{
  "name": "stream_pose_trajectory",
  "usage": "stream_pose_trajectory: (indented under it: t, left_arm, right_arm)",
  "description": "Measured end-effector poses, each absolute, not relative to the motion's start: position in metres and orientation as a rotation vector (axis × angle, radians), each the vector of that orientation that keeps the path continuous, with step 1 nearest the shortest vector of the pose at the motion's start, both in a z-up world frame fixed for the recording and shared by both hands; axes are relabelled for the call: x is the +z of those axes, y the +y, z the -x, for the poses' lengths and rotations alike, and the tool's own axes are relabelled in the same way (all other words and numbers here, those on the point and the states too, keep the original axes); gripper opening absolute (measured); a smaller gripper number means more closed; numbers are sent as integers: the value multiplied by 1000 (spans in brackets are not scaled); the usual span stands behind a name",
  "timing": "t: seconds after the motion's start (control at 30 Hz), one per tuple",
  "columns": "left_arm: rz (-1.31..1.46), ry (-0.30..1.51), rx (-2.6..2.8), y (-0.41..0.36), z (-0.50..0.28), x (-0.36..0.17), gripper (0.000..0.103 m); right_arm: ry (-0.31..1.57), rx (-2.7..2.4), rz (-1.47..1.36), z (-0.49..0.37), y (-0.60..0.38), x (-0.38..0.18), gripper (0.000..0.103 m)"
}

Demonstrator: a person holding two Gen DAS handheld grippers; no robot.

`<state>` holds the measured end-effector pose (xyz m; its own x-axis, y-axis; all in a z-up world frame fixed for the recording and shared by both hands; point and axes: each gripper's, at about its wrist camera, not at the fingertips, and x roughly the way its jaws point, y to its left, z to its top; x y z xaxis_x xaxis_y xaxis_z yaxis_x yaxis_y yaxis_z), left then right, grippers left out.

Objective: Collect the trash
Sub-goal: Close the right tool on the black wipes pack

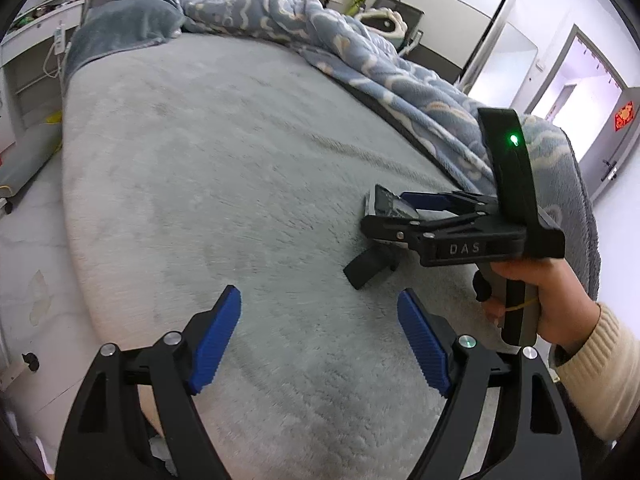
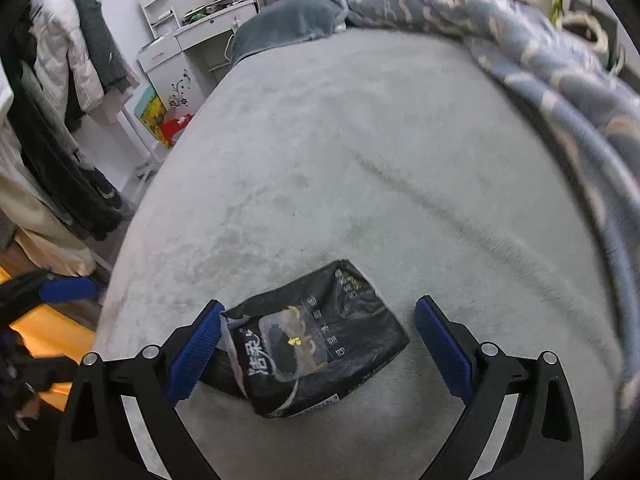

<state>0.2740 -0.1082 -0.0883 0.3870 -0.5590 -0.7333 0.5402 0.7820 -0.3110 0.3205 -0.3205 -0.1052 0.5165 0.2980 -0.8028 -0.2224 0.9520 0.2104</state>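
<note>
On the grey plush bed cover lies the task's thing: a black tissue pack, flat, soft plastic, with a clear window on its face. It sits between the blue pads of your right gripper. Jaws are spread wide and hold nothing. The left pad touches the pack's torn, lifted corner; the right pad stands apart from the pack's far edge.

Contents of the pack: not readable through the window; whether it is full or used up cannot be told.

Writing: white Chinese characters run along the pack's near end and in a column on its face; small yellow marks near the top. Most are too warped to read with confidence.

From the left wrist view, your right gripper shows side-on over the bed, and a dark corner of the same pack peeks between its fingers. Its body carries the raised letters "DAS" and a green light glows on the upright fin. Your right hand wraps the handle.

Your left gripper hangs above bare cover, jaws released, nothing between the pads.

A blue patterned quilt is bunched along the bed's far side.
</note>
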Motion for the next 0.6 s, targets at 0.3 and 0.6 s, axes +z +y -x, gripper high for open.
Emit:
stream_pose_trajectory:
  t: [0.3,0.6]
  left_arm:
    - [-23,979,-745,-140,-282,-102,83]
    - [-41,984,-743,-175,-283,-111,83]
  right_arm:
    - [986,324,-27,-327,-322,-105,85]
    - [916,304,-89,-322,-346,-90,80]
